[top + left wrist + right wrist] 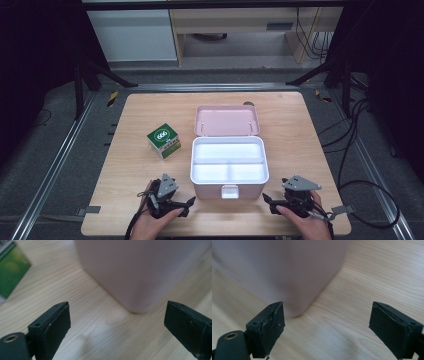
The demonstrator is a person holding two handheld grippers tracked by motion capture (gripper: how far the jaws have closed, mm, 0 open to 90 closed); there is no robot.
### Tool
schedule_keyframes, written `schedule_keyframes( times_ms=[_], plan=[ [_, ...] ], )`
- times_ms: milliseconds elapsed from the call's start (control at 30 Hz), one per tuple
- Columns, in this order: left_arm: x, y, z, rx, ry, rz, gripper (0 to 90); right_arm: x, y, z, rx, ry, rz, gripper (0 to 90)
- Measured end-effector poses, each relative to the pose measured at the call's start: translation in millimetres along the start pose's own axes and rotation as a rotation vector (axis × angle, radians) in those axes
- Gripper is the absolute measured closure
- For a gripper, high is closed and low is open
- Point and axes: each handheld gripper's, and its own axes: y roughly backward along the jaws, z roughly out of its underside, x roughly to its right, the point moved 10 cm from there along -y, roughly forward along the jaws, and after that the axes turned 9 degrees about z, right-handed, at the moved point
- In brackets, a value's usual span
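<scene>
The pink box (229, 167) stands open mid-table between the left gripper (189, 202) and right gripper (267, 200), both with jaws apart and empty. The high view shows its white compartments; the gripper views show its corners.

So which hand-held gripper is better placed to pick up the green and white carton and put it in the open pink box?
Probably the left hand-held gripper: it rests open on the green and white carton's side. The right hand-held gripper, also open, would have to cross the pink box.

High view overhead; tool views close — sharing the pink box (229, 167).
</scene>
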Motion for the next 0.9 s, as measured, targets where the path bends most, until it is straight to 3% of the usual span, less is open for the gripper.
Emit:
schedule_keyframes(
  times_ms=[100, 167, 467, 533, 900],
  plan=[
    [6.0, -3.2, -3.5, 0.009, -0.009, 0.016, 10.1, -11.3, 2.4, -0.2, -0.001, 0.027, -0.032, 16.3],
    [13.0, -8.5, -5.7, 0.014, -0.006, 0.05, 12.8, -16.9, 1.5, -1.6, 0.0, 0.039, -0.047, 17.2],
    [18.2, -16.0, -16.0, 0.048, -0.011, 0.073, 26.6, -35.2, -4.9, -10.0, 0.013, 0.071, -0.082, 24.6],
    [18.2, -16.1, -18.6, 0.057, -0.024, 0.061, 29.8, -38.1, -6.0, -12.9, 0.021, 0.077, -0.085, 26.5],
    [13.8, -17.9, -22.5, 0.066, -0.029, 0.049, 30.8, -36.9, -12.5, -18.9, 0.024, 0.077, -0.062, 28.0]
  ],
)
